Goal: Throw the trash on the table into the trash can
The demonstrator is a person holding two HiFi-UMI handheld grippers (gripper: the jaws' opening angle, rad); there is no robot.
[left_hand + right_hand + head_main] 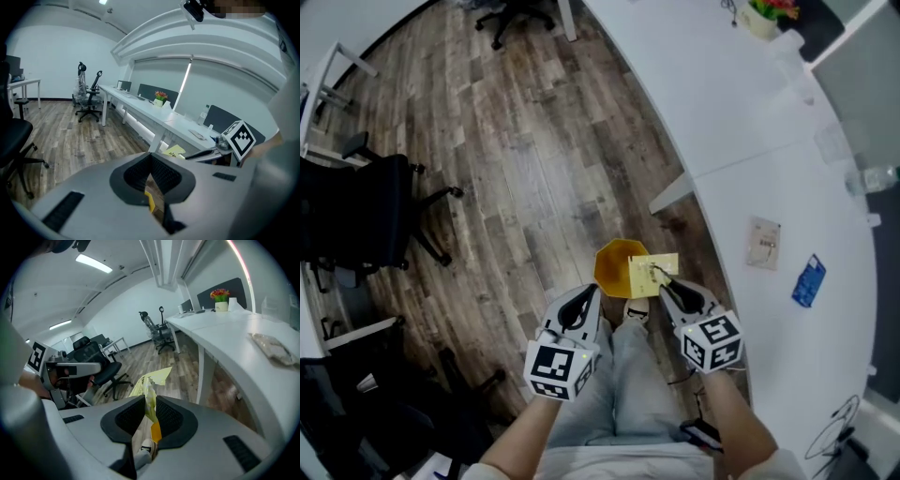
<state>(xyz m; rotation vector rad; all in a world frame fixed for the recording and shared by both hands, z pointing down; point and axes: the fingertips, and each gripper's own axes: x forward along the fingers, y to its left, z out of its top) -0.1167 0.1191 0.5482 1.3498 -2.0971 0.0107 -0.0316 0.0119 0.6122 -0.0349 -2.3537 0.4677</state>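
- counter [741, 112]: white, curving along the person's right; a pale packet [763, 242] and a blue card [807, 279] lie on it, well apart from both grippers
- trash can [614, 264]: yellow, on the wood floor just ahead of the person's feet
- right gripper [667, 287]: fingers pinching a yellow wrapper [656, 272] by its near end; the sheet's long axis runs out past the fingertips
- left gripper [586, 298]: fingers pressed together, nothing between them; near the can's left rim
- wrapper, from above: overlaps the can's right rim; the opening lies below and left of the right fingers; likely needs a slight leftward shift before release
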